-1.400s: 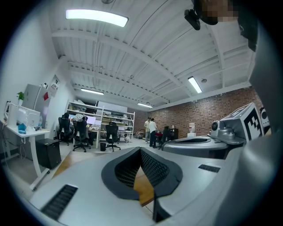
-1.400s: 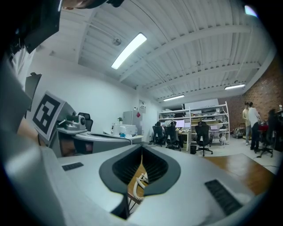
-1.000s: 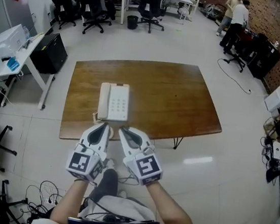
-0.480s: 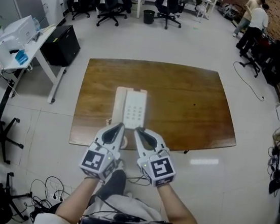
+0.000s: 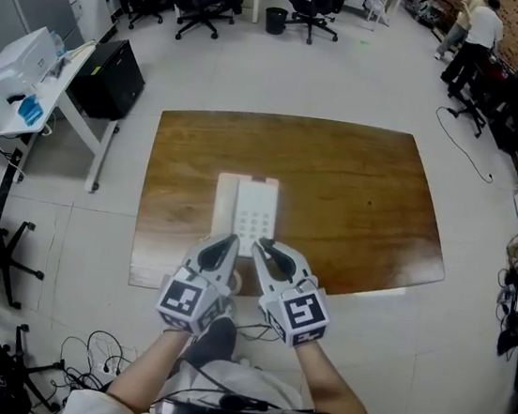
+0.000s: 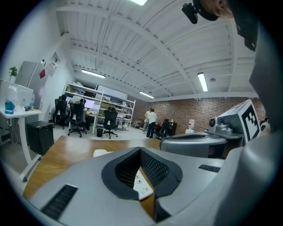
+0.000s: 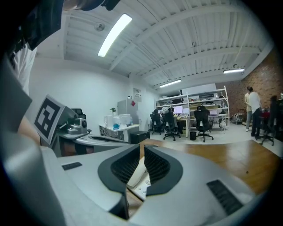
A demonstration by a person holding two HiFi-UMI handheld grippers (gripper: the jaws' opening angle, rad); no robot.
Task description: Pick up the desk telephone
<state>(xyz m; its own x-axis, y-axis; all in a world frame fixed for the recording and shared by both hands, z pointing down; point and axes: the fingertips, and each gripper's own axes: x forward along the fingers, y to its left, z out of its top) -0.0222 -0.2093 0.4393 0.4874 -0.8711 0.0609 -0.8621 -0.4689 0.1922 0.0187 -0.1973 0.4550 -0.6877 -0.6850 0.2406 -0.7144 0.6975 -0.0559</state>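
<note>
The white desk telephone [image 5: 247,211] lies on the brown wooden table [image 5: 354,204], handset on its left side, keypad toward me. Both grippers hover over the table's near edge just short of the phone, side by side, holding nothing. My left gripper [image 5: 228,243] is shut, its fingertips meeting [image 6: 140,149]; the phone's keypad [image 6: 142,187] shows just beyond them. My right gripper [image 5: 263,245] is opening: a narrow gap stands between its tips [image 7: 142,148], nothing is between them, and the phone [image 7: 140,177] lies close ahead.
A white desk [image 5: 18,94] with a printer and a black cabinet [image 5: 108,77] stand left of the table. Office chairs [image 5: 203,0] and a bin [image 5: 276,21] are at the back, people [image 5: 480,36] at the far right. Cables [image 5: 99,346] lie on the floor by my feet.
Both grippers have moved forward and slightly down, from in front of the table to over its near edge, closing on the telephone. The telephone has not moved.
</note>
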